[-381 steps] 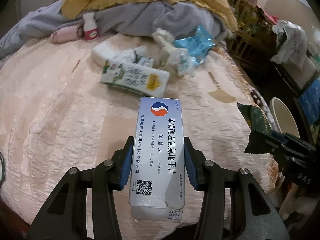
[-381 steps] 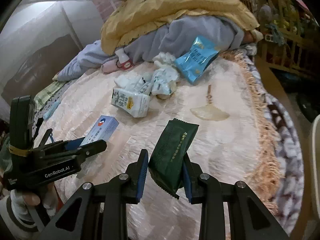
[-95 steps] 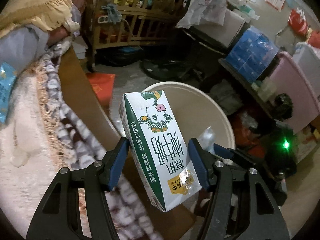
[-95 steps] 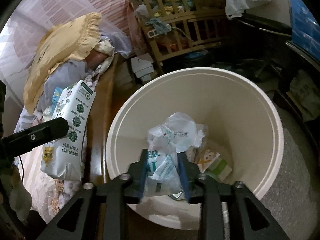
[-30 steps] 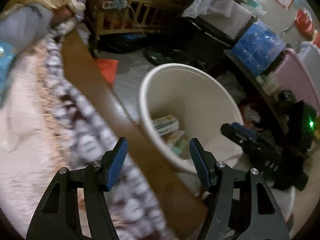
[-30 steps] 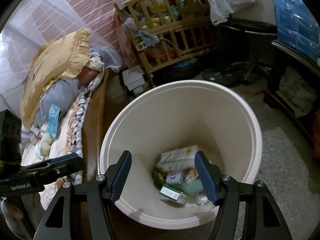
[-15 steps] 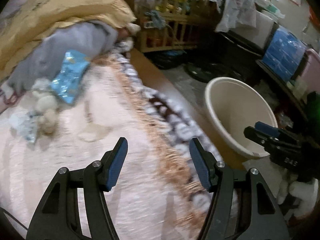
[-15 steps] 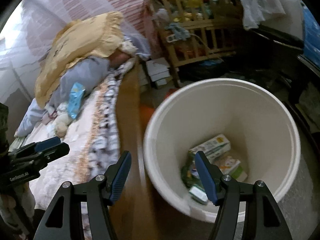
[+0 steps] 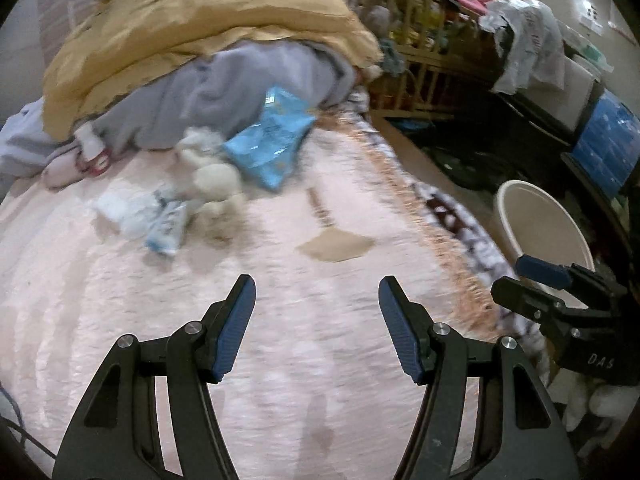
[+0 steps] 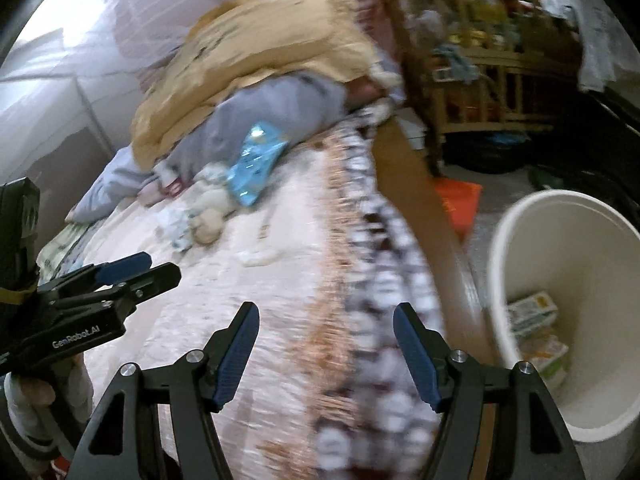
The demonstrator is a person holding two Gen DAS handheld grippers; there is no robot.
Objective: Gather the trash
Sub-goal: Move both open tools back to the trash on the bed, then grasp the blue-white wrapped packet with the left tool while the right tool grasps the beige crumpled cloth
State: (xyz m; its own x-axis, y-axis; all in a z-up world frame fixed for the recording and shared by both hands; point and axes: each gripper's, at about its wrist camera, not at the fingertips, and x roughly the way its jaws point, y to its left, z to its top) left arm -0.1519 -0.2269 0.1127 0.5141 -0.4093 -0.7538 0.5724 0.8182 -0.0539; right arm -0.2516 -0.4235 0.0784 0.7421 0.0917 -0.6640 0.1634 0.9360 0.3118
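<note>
From the left wrist, the left gripper [image 9: 316, 320] hangs wide and empty above the pink bedspread [image 9: 200, 340], far short of the blue wrapper [image 9: 272, 144], while from the right wrist the right gripper [image 10: 324, 344], equally wide and empty, sits over the bed's fringe beside the cream bin [image 10: 580, 224] holding cartons [image 10: 532, 312].

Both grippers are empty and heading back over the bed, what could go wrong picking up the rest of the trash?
The blue snack bag leans on the grey blanket, so a grab might pinch fabric too. The crumpled white wrappers lie against a soft toy, which could be taken by mistake. The bin stands on the floor off the bed's edge, so a careless drop could miss it.
</note>
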